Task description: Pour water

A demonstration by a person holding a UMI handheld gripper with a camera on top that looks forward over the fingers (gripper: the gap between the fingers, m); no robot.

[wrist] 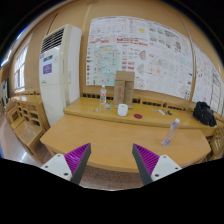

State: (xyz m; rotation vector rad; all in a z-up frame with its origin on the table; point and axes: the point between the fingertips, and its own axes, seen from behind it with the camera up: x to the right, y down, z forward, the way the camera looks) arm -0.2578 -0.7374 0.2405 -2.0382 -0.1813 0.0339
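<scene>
My gripper [112, 160] is open and empty, its two purple-padded fingers [76, 157] spread wide above the near edge of a wooden table [100, 135]. A clear plastic water bottle [171, 131] stands on the table beyond the right finger. A second clear bottle [103, 97] and a white cup [123, 110] stand on a farther wooden counter, well beyond the fingers. Nothing is between the fingers.
A cardboard box [124, 87] stands behind the cup. A white floor air conditioner [58, 72] stands at the left wall. Posters [135, 52] cover the back wall. A dark bag [204, 113] lies at the far right. A wooden chair [25, 122] stands at the left.
</scene>
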